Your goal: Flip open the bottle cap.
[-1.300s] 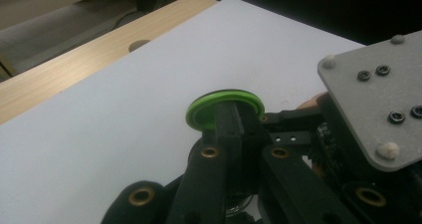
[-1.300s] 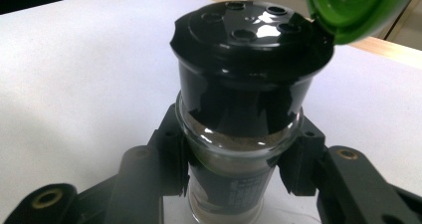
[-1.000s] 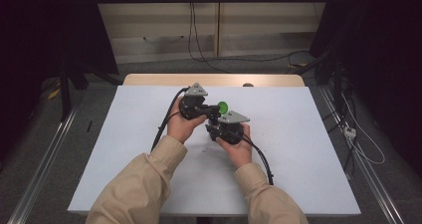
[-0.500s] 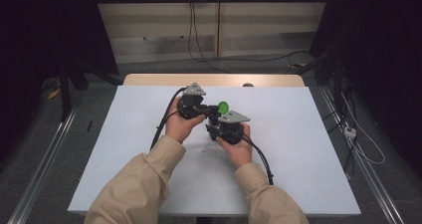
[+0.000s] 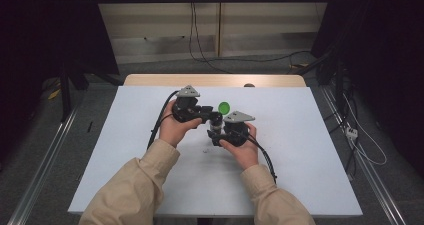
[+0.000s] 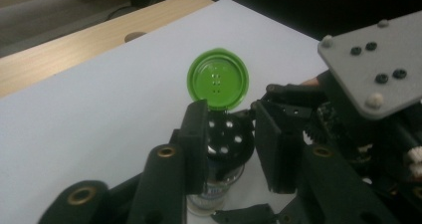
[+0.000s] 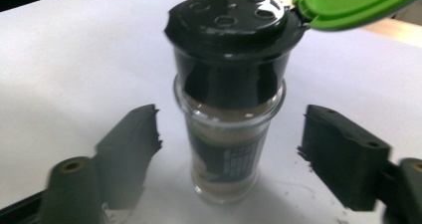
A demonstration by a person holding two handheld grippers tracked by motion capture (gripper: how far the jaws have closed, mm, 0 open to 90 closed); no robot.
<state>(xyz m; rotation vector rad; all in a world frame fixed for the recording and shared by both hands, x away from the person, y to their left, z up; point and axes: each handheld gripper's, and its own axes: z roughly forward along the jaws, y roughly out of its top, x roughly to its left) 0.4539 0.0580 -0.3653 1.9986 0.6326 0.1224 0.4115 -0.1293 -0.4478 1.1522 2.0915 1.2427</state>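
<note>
Jar (image 7: pixel 229 134): stands upright on the white table (image 5: pixel 310 150) - between both grippers.
Green lid (image 6: pixel 217 79): flipped up.
Left gripper (image 6: pixel 231 144): just opened, jaws beside the black cap (image 7: pixel 229 25).
Right gripper (image 7: pixel 229 149): just opened - spread, not touching.

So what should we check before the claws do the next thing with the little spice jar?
1. Spice jar upright on the table: ok.
2. Green lid flipped open: ok.
3. Black shaker top in place, holes showing: ok.
4. Right claw pads clear of the glass after just opening: ok.
5. Left claw either side of the top, just opened; touching it: cannot tell.
6. Enough spice inside: cannot tell.
</note>
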